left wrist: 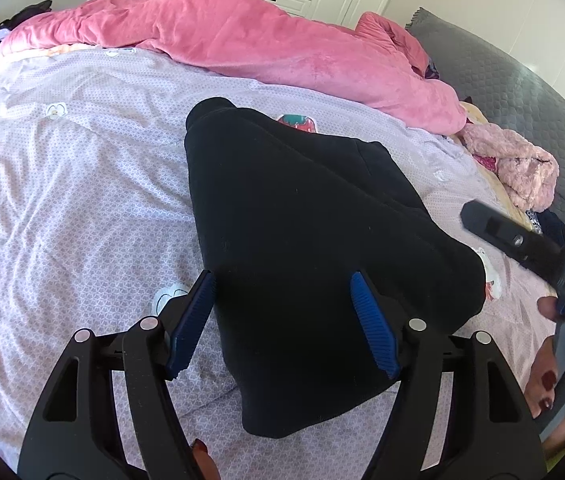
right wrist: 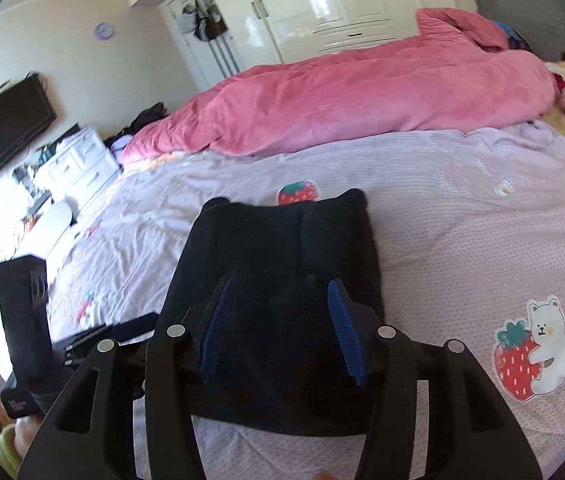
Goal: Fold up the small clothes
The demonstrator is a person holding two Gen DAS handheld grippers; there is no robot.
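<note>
A small black garment [left wrist: 302, 240] lies folded on the lilac bedsheet [left wrist: 62, 184]; it also shows in the right wrist view [right wrist: 282, 264]. My left gripper [left wrist: 282, 292] is open, its blue pads either side of the garment's near end, just above it. My right gripper [right wrist: 280, 300] is open too, hovering over the garment's near part with nothing between the pads. The right gripper's body [left wrist: 542, 252] shows at the right edge of the left wrist view, held by a hand with dark red nails.
A pink duvet [left wrist: 242, 40] is bunched along the far side of the bed. A fluffy pink item [left wrist: 522, 172] and a grey headboard [left wrist: 502, 80] are at the right. White wardrobes [right wrist: 342, 0], a TV [right wrist: 10, 124] and a white dresser [right wrist: 78, 156] stand beyond.
</note>
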